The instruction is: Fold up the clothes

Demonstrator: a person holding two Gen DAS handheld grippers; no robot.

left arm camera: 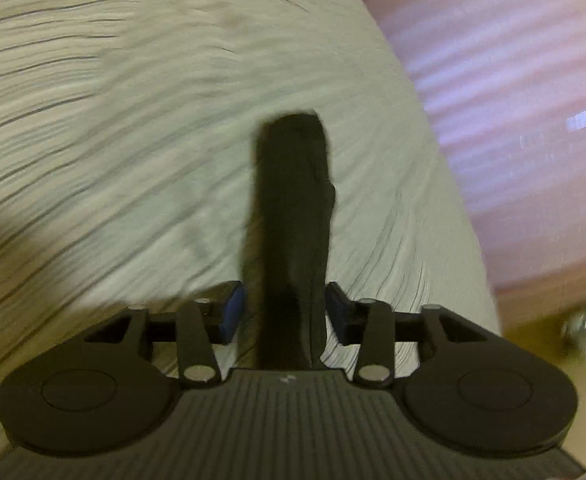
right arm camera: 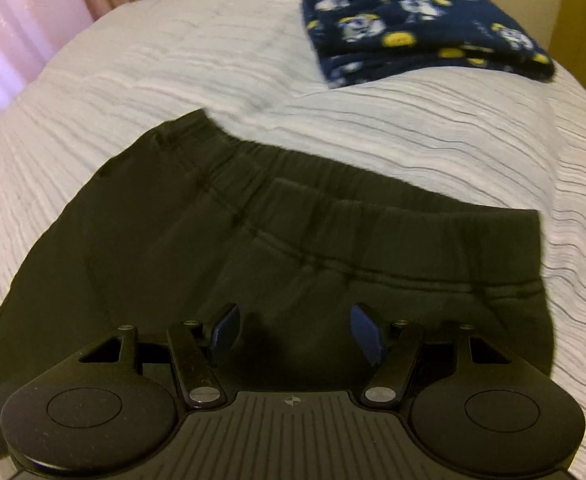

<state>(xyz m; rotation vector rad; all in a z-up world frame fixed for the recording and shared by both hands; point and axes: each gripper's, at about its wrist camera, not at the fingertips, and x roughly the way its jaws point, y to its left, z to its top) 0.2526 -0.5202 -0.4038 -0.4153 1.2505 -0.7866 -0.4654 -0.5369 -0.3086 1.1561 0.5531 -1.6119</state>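
Item one: your left gripper (left arm camera: pixel 285 312), jaws pinched tight on a strip of black fabric (left arm camera: pixel 291 216) that runs forward over the ribbed white bedspread (left arm camera: pixel 113 140).

Item two: your right gripper (right arm camera: pixel 295 334), blue pads spread wide, nothing between them, poised above the black elastic-waisted sweatpants (right arm camera: pixel 221 232) lying flat on the bedspread.

Item three: folded navy patterned fleece garment (right arm camera: pixel 421 20), well apart, at the far right.

Item four: pink curtain (left arm camera: pixel 513 80) beside the bed.

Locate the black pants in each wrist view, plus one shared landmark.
Left wrist: only a narrow dark strip of the black pants at centre, running up from between the left gripper fingers.
Right wrist: pants spread across the lower middle, waistband at the far edge.
Shared landmark: white bedspread.
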